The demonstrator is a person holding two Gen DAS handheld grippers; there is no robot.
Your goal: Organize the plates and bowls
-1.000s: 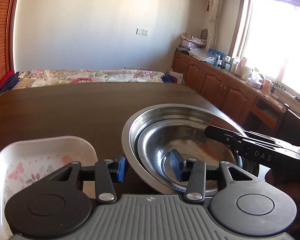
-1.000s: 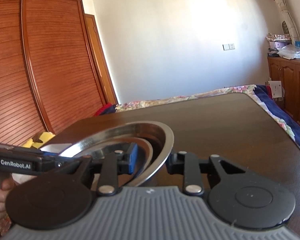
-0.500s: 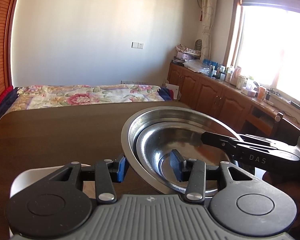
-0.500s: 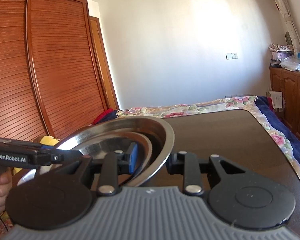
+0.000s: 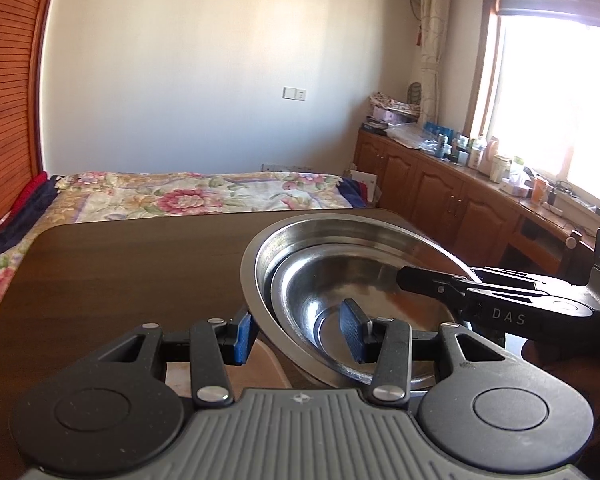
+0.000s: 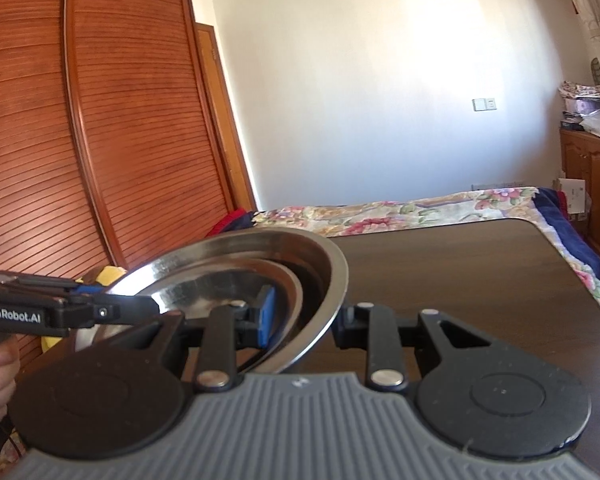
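Above the counter [image 5: 120, 272] | your left tool [image 5: 296, 338] and right tool [image 6: 304, 320] each pinch the bowls' [image 5: 340, 280] rim, opposite sides | stack has risen since a second ago; dish [image 5: 260, 364] now mostly hidden below | lift done, carry next.

Two nested steel bowls [image 5: 340, 264], one white dish [image 5: 268, 364]

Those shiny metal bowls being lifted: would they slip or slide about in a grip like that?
Probably somewhat. The metal bowls look polished and smooth, so pads could slip on the rim. The inner bowl sits loose in the outer and may shift if tilted. They look thin-walled, so likely light and stiff.
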